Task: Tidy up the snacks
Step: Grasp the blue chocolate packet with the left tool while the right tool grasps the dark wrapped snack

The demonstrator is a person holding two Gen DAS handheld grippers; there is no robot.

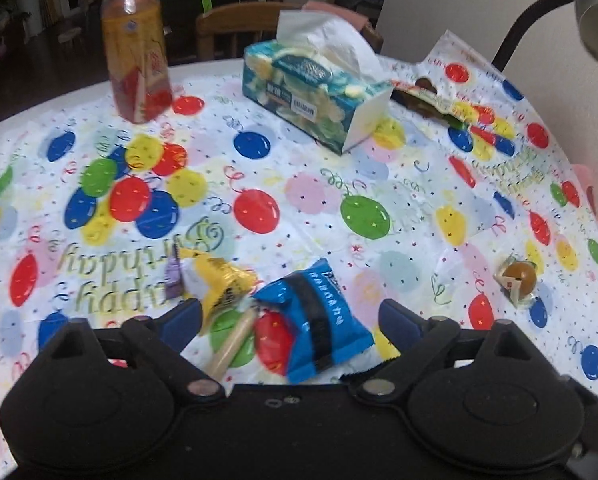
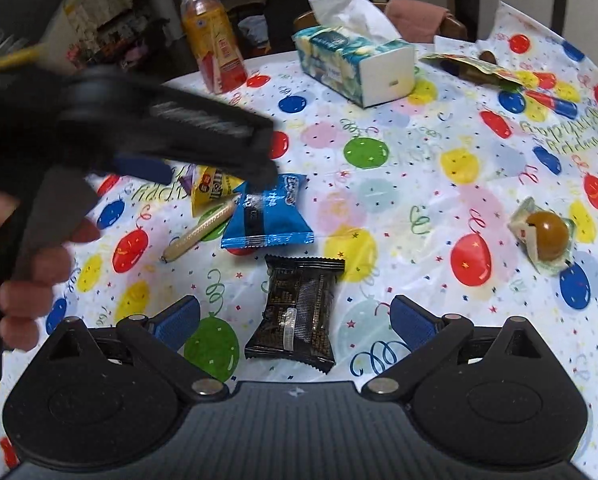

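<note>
Nearest the right wrist camera, a glossy black crinkle-edged snack packet (image 2: 297, 314) with fine gold print lies flat on the desk, between the wide-spread blue fingers of the right tool (image 2: 295, 324), which grips nothing. Beyond it sits a bright blue foil snack pouch (image 2: 267, 216) with a dark band and white lettering, touching a slim tan sausage-like stick (image 2: 201, 232) and a crumpled yellow candy bag (image 2: 211, 190). A person's hand (image 2: 35, 280) holds the left tool (image 1: 289, 320), which hangs over this cluster, fingers fully apart and empty, with the blue pouch (image 1: 313, 320) between them. Well to the right lies a round brown sweet in a clear wrapper (image 2: 545, 236). The desk wears a white plastic cover printed with coloured balloons (image 1: 339, 184). At the far edge stand an orange drink bottle (image 1: 135, 48) and a teal tissue box (image 1: 315, 92).
</note>
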